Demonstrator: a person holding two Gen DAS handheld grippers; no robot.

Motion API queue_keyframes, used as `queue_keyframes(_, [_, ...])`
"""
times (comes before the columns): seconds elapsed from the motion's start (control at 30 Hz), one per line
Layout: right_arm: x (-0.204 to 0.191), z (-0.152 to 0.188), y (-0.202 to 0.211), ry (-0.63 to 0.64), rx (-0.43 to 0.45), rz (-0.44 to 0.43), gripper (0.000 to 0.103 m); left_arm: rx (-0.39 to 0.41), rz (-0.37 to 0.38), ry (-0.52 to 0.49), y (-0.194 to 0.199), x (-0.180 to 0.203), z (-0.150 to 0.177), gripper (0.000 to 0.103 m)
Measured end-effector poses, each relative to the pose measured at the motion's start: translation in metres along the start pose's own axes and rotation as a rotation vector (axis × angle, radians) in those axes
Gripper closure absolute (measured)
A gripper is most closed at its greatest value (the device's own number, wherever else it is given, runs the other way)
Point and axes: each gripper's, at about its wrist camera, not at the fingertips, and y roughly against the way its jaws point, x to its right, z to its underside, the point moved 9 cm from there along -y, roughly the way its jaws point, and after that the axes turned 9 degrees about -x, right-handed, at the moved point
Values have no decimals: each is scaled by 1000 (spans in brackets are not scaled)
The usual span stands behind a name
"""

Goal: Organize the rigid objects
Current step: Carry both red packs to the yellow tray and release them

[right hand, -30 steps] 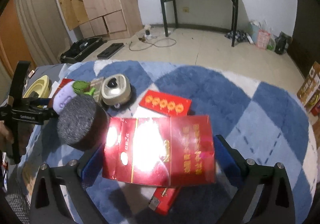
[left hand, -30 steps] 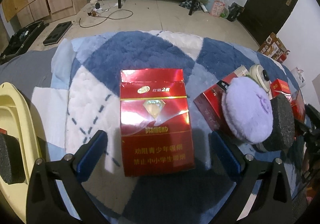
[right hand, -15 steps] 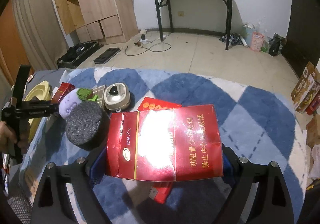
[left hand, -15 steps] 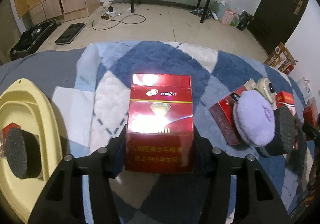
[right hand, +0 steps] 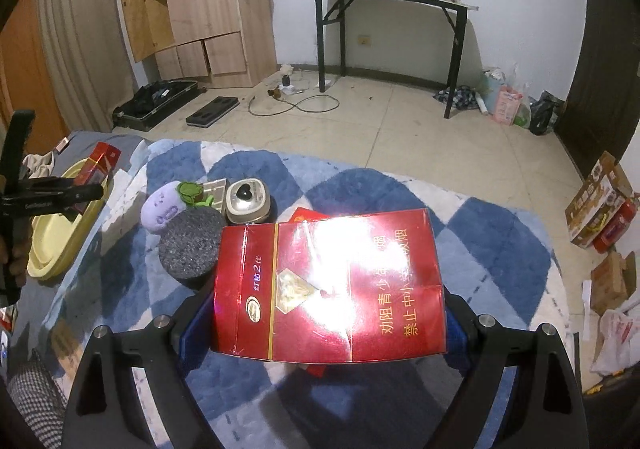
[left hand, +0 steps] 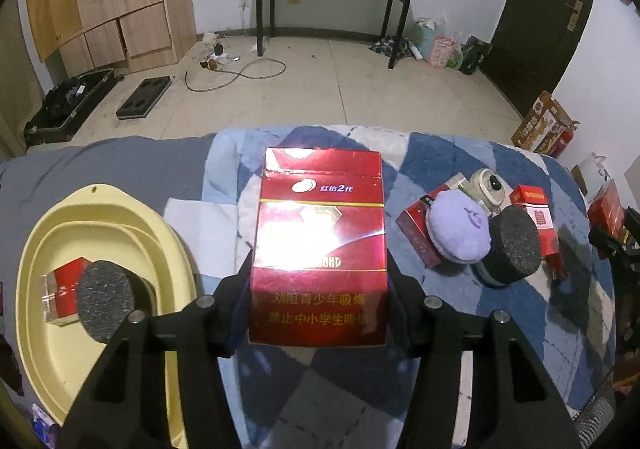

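My left gripper (left hand: 320, 285) is shut on a large red cigarette carton (left hand: 320, 241) and holds it above the blue checked blanket (left hand: 460, 153). My right gripper (right hand: 328, 313) is shut on another red carton (right hand: 332, 289), held flat above the blanket (right hand: 500, 249). A yellow tray (left hand: 44, 233) at the left holds a small red pack (left hand: 60, 289) and a dark foam disc (left hand: 104, 301). The tray also shows in the right wrist view (right hand: 60, 241).
On the blanket lie a purple plush (left hand: 460, 229), a dark foam disc (left hand: 514, 249), a small round cooker toy (left hand: 490, 189) and several small red packs (left hand: 536, 217). The right wrist view shows the plush (right hand: 164, 209), disc (right hand: 192, 245), cooker (right hand: 246, 201) and left gripper (right hand: 52, 193).
Both grippers closed on their cartons and lifted them off the blanket. The left one has moved up and toward the tray side.
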Motion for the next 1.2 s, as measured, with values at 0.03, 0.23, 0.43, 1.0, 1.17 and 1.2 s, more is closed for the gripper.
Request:
queue_keyframes(0.03, [-1, -1, 3, 2, 2, 0, 12, -2, 1, 0, 1, 1, 0, 46])
queue_keyframes(0.23, [-15, -12, 12, 36, 16, -4, 12, 12, 7, 9, 16, -8, -1, 46])
queue_keyframes(0.43, [-52, -35, 27, 65, 51, -74, 12, 48, 5, 104, 46, -57, -6, 46])
queue_keyframes(1.0, [-339, -113, -27, 425, 7, -362, 12, -18, -87, 396, 33, -250, 45, 46])
queue_keyframes(1.17, [-393, -121, -82, 499, -64, -364, 12, -67, -79, 413, 8, -267, 57, 46])
queue_keyframes(1.2, [-399, -123, -92, 508, -85, -362, 12, -76, -72, 417, 4, -269, 58, 46])
